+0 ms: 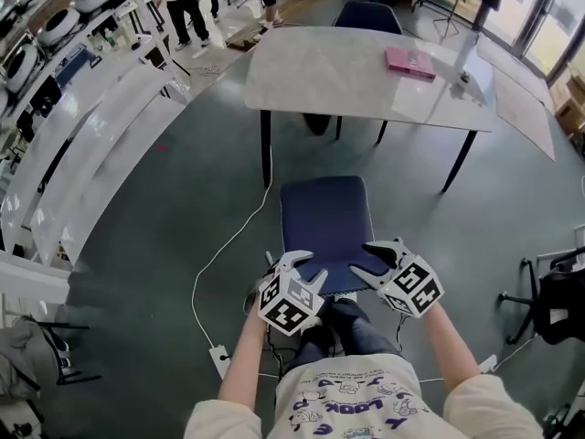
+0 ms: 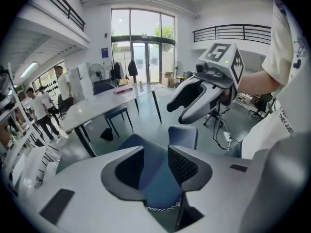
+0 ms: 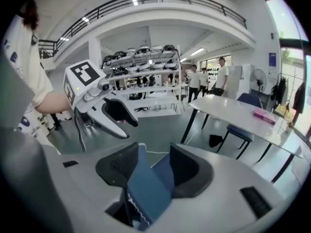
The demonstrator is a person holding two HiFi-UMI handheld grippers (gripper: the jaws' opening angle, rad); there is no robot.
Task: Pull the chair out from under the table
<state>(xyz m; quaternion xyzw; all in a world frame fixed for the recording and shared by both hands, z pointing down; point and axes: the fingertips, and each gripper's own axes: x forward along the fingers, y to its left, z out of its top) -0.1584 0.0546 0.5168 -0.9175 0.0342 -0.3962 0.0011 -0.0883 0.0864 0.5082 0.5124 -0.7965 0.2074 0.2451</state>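
The chair (image 1: 322, 216) is set on the floor, clear of the bench's (image 1: 320, 71) near edge — the pull is judged done. The left hand-held gripper (image 1: 306, 268) and right hand-held gripper (image 1: 373, 259) are held spread above its backrest — nothing is pinched, since no grip seems needed.

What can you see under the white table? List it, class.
Its dark legs and a dark object on the floor show under the table. The tabletop covers the rest. The blue chair stands out in front, not under it.
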